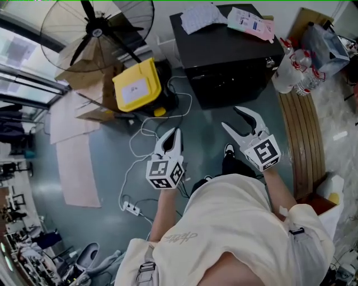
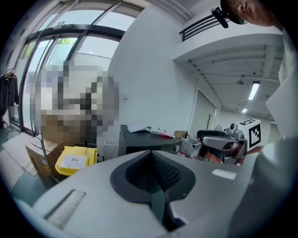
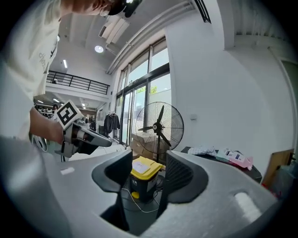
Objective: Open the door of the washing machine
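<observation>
A black, boxy washing machine (image 1: 229, 61) fills the upper centre of the head view, with papers (image 1: 202, 17) lying on its top; its door cannot be made out from above. A large round fan (image 1: 98, 28) stands at the upper left, and a yellow-lidded bin (image 1: 137, 85) sits on the floor just below it, left of the machine. Near the middle, short of the machine, the person holds the left gripper (image 1: 175, 133) with its jaws pressed together and empty, and the right gripper (image 1: 230, 117) with its jaws spread wide and nothing between them.
</observation>
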`<state>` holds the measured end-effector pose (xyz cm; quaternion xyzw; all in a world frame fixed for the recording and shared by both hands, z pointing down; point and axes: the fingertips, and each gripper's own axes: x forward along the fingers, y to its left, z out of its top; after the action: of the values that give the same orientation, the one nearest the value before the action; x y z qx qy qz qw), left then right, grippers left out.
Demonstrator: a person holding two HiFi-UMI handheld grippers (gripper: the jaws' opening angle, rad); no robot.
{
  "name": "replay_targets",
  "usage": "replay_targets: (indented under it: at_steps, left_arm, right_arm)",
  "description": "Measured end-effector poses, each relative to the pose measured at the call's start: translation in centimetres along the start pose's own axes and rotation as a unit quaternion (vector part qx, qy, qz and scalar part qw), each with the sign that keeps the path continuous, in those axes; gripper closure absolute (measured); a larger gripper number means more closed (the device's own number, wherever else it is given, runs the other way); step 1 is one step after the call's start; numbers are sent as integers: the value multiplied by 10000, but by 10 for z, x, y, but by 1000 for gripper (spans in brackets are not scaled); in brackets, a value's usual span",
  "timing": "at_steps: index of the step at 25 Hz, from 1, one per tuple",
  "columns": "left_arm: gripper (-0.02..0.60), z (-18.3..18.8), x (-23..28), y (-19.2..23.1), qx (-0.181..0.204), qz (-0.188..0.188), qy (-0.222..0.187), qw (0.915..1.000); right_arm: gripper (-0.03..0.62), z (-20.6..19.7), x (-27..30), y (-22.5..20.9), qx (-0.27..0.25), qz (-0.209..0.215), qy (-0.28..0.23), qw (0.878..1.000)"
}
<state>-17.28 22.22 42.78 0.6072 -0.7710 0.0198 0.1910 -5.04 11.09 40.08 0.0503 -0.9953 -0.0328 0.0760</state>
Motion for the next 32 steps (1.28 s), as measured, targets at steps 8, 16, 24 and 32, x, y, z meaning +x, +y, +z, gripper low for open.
replay_targets:
  at_steps: [8, 16, 24, 32]
  left_arm:
    - [563, 30, 71, -1, -114, 191, 107, 9997]
    - [564, 34, 108, 5, -368, 535, 176, 9977]
    - [565, 35, 111, 39, -588, 698, 159, 9957]
    - [565, 45, 129, 99, -699, 395, 73, 9967]
  right_arm:
    - [367, -24, 28, -80, 463, 232, 0, 9987]
    - [367, -38, 67, -107, 400, 800, 187, 9958]
    - [367, -51, 109, -100, 479, 1127, 505, 9912]
    - [367, -36, 153, -88, 257, 942, 740, 9925]
